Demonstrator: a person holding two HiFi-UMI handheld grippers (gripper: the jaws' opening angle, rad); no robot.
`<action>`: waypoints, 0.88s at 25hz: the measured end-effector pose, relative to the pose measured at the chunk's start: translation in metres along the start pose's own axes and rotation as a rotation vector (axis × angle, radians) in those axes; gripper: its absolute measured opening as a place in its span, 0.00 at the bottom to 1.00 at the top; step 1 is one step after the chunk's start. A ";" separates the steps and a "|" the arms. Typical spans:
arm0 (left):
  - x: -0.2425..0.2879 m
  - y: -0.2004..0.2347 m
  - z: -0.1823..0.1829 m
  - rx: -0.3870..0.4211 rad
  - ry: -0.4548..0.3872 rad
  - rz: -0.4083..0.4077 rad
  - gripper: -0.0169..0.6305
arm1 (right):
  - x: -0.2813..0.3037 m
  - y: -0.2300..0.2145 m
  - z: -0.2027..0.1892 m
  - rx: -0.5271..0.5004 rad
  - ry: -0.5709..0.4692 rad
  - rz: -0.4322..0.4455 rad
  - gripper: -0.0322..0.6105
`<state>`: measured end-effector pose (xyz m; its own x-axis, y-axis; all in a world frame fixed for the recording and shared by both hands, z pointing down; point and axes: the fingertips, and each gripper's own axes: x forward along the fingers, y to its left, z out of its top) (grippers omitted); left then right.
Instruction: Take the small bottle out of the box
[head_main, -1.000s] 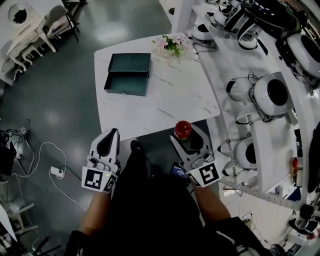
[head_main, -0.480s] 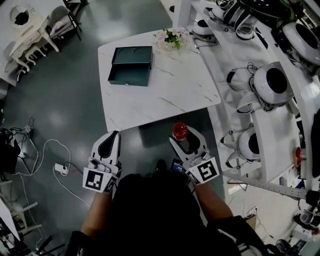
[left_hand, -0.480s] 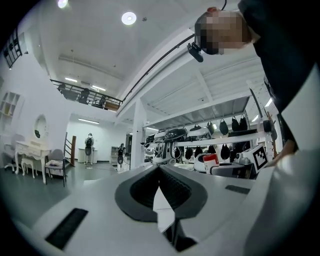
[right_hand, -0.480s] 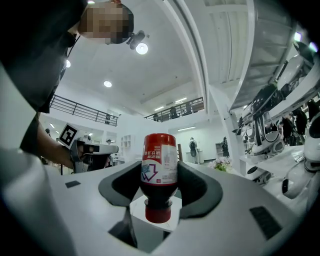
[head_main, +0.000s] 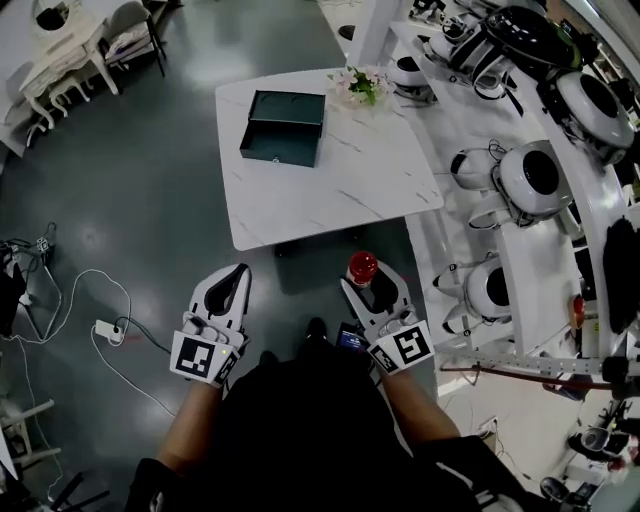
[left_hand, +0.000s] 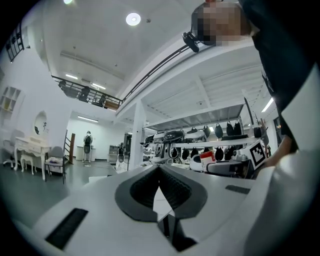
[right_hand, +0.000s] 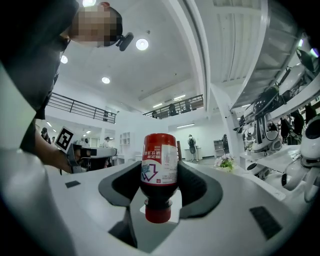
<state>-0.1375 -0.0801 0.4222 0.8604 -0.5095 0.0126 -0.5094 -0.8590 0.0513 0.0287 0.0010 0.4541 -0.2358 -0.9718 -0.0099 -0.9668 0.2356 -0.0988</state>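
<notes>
While in the right gripper (right_hand: 160, 172), small bottle (right_hand: 159, 197), red-white label (right_hand: 161, 167), print unreadable.

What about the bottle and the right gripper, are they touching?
Touching. The right gripper view shows the bottle clamped in the right gripper, with both jaws pressed against its sides and no gap.

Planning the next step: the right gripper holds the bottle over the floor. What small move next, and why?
Probably carry the right gripper forward and set the small bottle on the white table's bare near part. Its jaws are shut on the bottle, short of the table edge; the box lies open farther back; the left gripper is shut and empty.
</notes>
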 end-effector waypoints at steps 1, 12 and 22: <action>-0.010 0.001 0.000 -0.005 -0.002 -0.002 0.05 | 0.000 0.011 -0.001 0.000 0.009 0.002 0.42; -0.089 0.026 -0.031 -0.109 0.021 0.024 0.05 | -0.027 0.081 -0.006 0.000 0.072 -0.063 0.42; -0.091 -0.019 -0.044 -0.197 0.044 -0.013 0.05 | -0.074 0.061 -0.001 -0.008 0.063 -0.078 0.42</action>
<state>-0.2054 -0.0152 0.4638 0.8689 -0.4919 0.0544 -0.4891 -0.8369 0.2458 -0.0129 0.0876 0.4494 -0.1650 -0.9845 0.0598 -0.9832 0.1594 -0.0891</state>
